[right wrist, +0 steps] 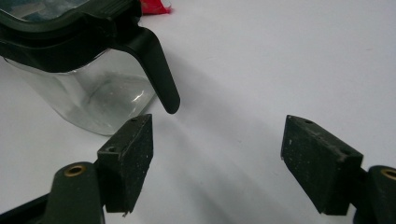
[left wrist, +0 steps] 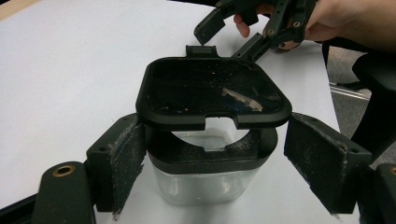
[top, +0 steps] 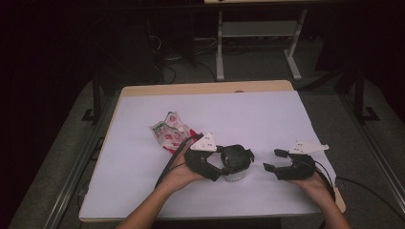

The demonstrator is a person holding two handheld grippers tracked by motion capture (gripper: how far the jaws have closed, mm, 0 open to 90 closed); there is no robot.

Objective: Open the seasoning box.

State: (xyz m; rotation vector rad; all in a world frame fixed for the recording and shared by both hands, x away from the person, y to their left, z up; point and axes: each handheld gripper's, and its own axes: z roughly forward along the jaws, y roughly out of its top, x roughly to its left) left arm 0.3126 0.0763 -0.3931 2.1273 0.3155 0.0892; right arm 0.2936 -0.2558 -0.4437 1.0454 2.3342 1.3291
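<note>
A clear square container (left wrist: 205, 186) with a black collar stands near the table's front, and its black lid (left wrist: 210, 91) is lifted and tilted above the opening. My left gripper (left wrist: 212, 154) has a jaw on each side of the collar and is shut on it. In the high view the left gripper (top: 224, 167) holds the container (top: 236, 175) from the left. My right gripper (right wrist: 217, 158) is open and empty, just short of the lid's hanging black tab (right wrist: 159, 70). It also appears in the high view as the right gripper (top: 274, 160) a little right of the container.
A crumpled red-and-white snack bag (top: 169, 131) lies behind the left gripper. A white sheet (top: 215, 109) covers the wooden table. Beyond the far edge stand the white legs (top: 219, 47) of another table, with cables on the dark floor.
</note>
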